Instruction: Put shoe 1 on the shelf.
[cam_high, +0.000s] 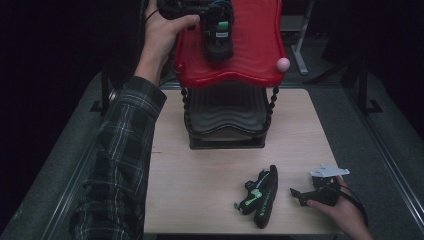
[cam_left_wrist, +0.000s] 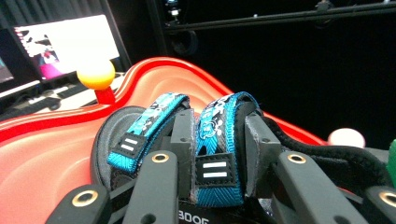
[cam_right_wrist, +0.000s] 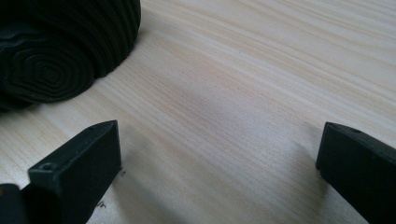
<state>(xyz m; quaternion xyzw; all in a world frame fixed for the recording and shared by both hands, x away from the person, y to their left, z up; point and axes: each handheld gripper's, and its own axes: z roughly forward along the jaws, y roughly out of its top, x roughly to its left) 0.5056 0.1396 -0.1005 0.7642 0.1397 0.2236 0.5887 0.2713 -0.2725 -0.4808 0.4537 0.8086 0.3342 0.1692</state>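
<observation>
Left gripper view looks along the left gripper (cam_left_wrist: 219, 154), whose jaws are clamped on the blue patterned strap (cam_left_wrist: 215, 154) of a black sandal (cam_left_wrist: 135, 144); one pad sits between the two straps and the other outside the nearer one, so the strap is pinched between them. That sandal lies over the red top shelf (cam_left_wrist: 42, 158) of a small tiered rack, though whether its sole already bears on the shelf or hangs just above it cannot be told. High view puts the same left gripper (cam_high: 212, 22) at about 12 o'clock of the scene, with the left hand (cam_high: 162, 30) at the shelf's 10 o'clock corner and the sandal (cam_high: 218, 42) toward the shelf's centre. Right gripper view shows the right gripper (cam_right_wrist: 217, 158) with its jaws wide apart and nothing between them, hovering low over the wooden table (cam_right_wrist: 243, 84), the ribbed sole of the second sandal (cam_right_wrist: 60, 51) at 10 o'clock of it. In the high view the right gripper (cam_high: 320, 187) rests at 5 o'clock of the table, with the second sandal (cam_high: 260, 197) on its side just beside it toward 9 o'clock. By these signs the job looks roughly half done: one sandal is arriving on the rack and awaits release, while the other has yet to be picked up and shelved.
</observation>
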